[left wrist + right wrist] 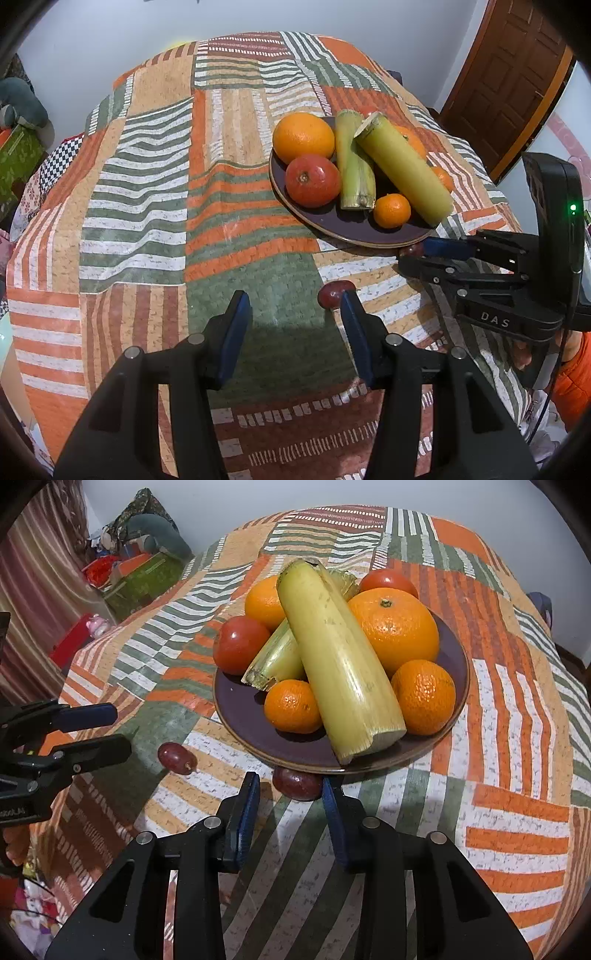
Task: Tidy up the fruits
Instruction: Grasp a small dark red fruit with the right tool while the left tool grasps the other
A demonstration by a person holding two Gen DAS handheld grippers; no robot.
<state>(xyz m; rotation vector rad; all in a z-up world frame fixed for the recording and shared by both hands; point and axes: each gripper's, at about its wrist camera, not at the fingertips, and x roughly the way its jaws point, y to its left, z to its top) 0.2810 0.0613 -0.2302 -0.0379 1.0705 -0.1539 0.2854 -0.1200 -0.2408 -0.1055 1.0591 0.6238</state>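
A dark plate (236, 716) holds oranges (395, 627), tomatoes (240, 644), mandarins (293, 706) and two sugarcane pieces (340, 664). One red grape (297, 782) lies on the cloth under the plate's near rim, between the tips of my right gripper (291, 788). The right pad touches it and a small gap shows on the left. A second grape (336, 291) lies just ahead of the right fingertip of my left gripper (294, 304), which is open and empty. The left wrist view shows the right gripper (413, 254) beside the plate (332, 229).
A patchwork cloth (147, 184) covers the table and drops away at every side. A brown door (509, 85) stands at the back right. Boxes and clutter (144, 583) sit beyond the table's left edge. An orange sleeve (576, 376) shows behind the right gripper.
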